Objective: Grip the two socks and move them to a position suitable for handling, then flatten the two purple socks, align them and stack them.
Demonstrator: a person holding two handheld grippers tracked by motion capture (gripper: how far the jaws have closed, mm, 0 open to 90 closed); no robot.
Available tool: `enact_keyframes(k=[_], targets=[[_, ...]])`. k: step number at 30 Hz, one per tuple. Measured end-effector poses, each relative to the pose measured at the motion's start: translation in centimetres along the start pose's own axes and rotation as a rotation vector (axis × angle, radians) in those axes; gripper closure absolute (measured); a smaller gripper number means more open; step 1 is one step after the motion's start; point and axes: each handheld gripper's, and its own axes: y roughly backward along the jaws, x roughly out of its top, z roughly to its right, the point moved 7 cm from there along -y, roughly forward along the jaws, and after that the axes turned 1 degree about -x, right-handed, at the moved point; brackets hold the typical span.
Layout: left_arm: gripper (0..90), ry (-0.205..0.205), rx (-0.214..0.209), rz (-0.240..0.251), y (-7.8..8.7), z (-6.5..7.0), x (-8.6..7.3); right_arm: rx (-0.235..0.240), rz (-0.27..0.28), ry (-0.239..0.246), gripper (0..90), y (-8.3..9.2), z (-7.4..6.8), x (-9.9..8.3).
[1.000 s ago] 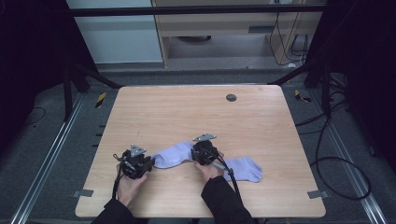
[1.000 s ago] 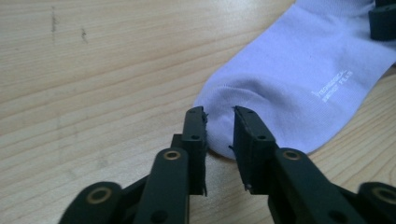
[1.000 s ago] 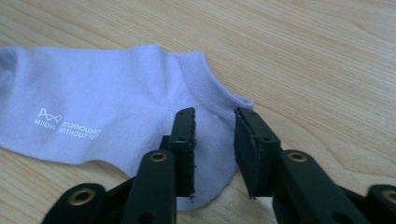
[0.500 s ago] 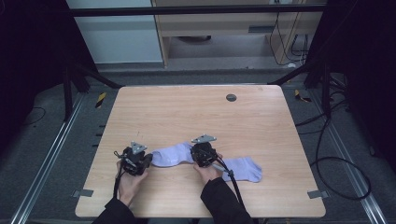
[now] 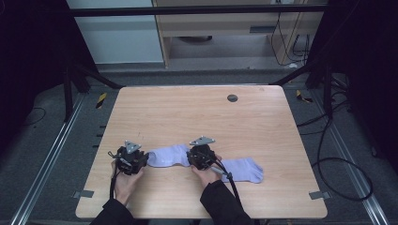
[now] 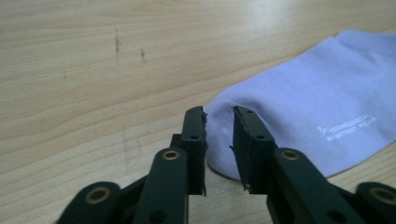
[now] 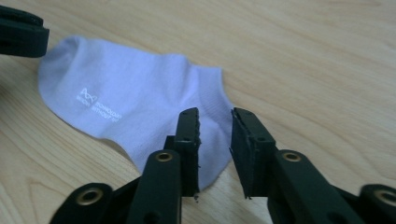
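Note:
Two lavender socks lie flat on the wooden table (image 5: 197, 112). The left sock (image 5: 166, 155) stretches between my two grippers. My left gripper (image 5: 142, 158) is at its toe end; its jaws have just been opening and stand apart over the toe (image 6: 280, 98), not pressing it. My right gripper (image 5: 191, 157) is at the cuff end; its jaws have also just been opening, with the cuff (image 7: 212, 100) lying loose between them. In their own views the left gripper (image 6: 218, 112) and right gripper (image 7: 215, 114) show a clear gap. The second sock (image 5: 241, 168) lies to the right of my right hand.
A small dark round disc (image 5: 232, 98) sits near the table's far edge. A cable (image 5: 230, 180) trails from the right gripper across the second sock. Tape marks (image 5: 317, 194) sit at the table's front corners. Metal frame rails run along both sides.

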Motion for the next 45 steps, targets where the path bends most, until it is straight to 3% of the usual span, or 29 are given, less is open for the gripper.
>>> enact_keyframes(k=[6,10,20,27,32,38,45], targets=[[59.7,0.031,-0.055,0.064,1.6,0.6,1.1,0.012,0.065,-0.048,57.3,3.1,2.1,0.9],[55.5,0.032,-0.093,0.073,2.2,1.4,1.5,0.024,0.052,-0.071,51.2,4.8,3.6,0.6],[51.8,-0.022,-0.187,0.076,3.0,5.0,2.1,-0.031,0.016,-0.036,47.3,9.1,7.9,-1.7],[51.5,-0.058,-0.244,0.072,2.9,7.7,2.5,-0.082,-0.003,-0.041,44.9,11.9,10.8,-4.2],[51.3,-0.080,-0.267,0.057,2.7,9.1,2.5,-0.096,0.001,-0.075,41.7,13.5,12.8,-5.6],[52.9,-0.108,-0.301,0.039,2.1,11.1,2.9,-0.115,-0.006,-0.113,41.6,14.7,14.6,-6.9],[53.5,-0.165,-0.328,0.019,1.3,14.5,3.4,-0.129,-0.031,-0.108,43.7,15.0,15.5,-8.1]])
